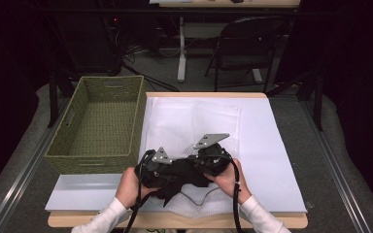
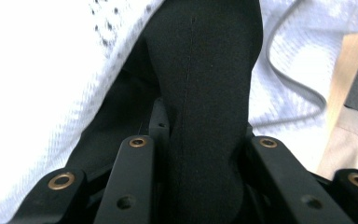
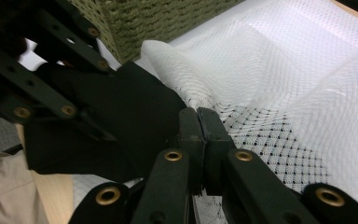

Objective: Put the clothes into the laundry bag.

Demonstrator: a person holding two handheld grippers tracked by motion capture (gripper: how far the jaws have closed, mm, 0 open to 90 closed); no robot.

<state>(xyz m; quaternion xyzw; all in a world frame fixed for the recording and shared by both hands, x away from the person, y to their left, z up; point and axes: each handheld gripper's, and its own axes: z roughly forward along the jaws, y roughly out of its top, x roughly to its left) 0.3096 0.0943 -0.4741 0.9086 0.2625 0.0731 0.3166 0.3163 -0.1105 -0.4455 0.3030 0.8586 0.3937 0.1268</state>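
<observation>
Black cloth [image 1: 177,175] sits at the near edge of the table [image 1: 175,221], on top of a white mesh bag [image 1: 194,124] that lies flat on a white sheet [image 1: 267,145]. Basket [image 1: 97,126], green and woven, stands left of the bag, touching the sheet's left edge; cloth is just right of the basket's near right corner.

Left gripper [image 1: 167,170]: jaws clamped on a thick fold of the cloth. In the left gripper view the cloth [image 2: 205,93] fills the gap between the jaws and bulges forward past them, with bag mesh [image 2: 42,93] under and beside it and a grey cord [image 2: 289,79] looping across the mesh to the right.

Right gripper [image 1: 201,162]: jaws fully together. In the right gripper view the tips [image 3: 200,128] meet right at the cloth's edge [image 3: 121,112], where the mesh [image 3: 270,93] begins; whether they pinch cloth, mesh or both, cannot tell. Mesh rises in a fold just beyond the tips. Left gripper [image 3: 81,122] shows at that view's left, gripping the cloth, basket wall [image 3: 168,18] behind.

Both grippers nearly touch each other over the cloth.
</observation>
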